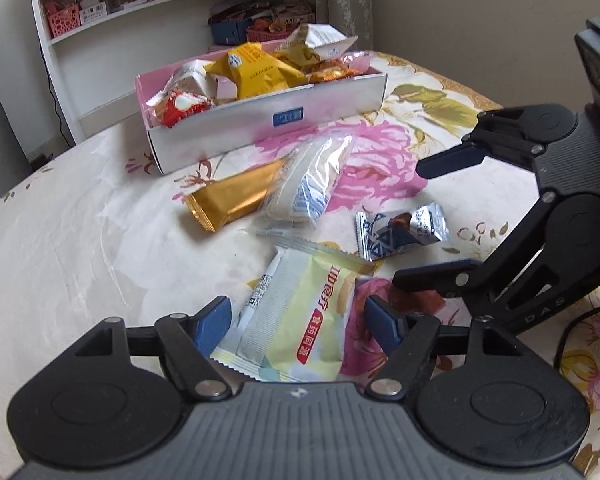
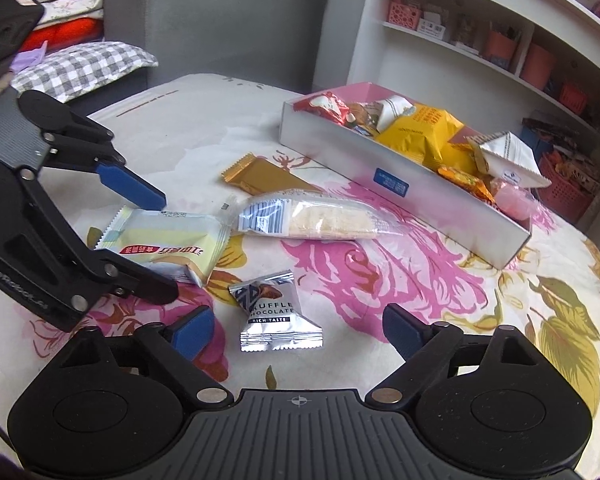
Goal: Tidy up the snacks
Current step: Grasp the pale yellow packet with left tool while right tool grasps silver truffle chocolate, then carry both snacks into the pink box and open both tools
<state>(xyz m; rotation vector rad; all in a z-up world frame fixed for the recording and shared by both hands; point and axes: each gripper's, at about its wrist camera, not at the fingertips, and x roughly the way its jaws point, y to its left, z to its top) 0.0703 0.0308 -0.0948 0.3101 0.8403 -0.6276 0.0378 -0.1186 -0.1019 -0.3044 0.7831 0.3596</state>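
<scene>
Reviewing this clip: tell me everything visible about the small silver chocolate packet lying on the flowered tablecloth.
The small silver foil chocolate packet is a pillow-shaped wrapper with crimped ends, a dark geometric print, a brown truffle picture and the words "TRUFFLE CHOCOLATE, RICH TASTE". It looks sealed and slightly puffed. It lies flat on the pink-flowered tablecloth, apart from the other snacks, between the open fingers of the right tool, which do not touch it. In the left wrist view it lies nearer than the box.

Home living room, lived-in.
Grey sofa (image 2: 220, 12) at upper left with checked cushion (image 2: 84, 68) and folded textiles; white shelving (image 2: 480, 40) at upper right holding small baskets and pots; surface under a floral tablecloth (image 2: 400, 272); curtain (image 1: 348, 4) at top of left wrist view.
</scene>
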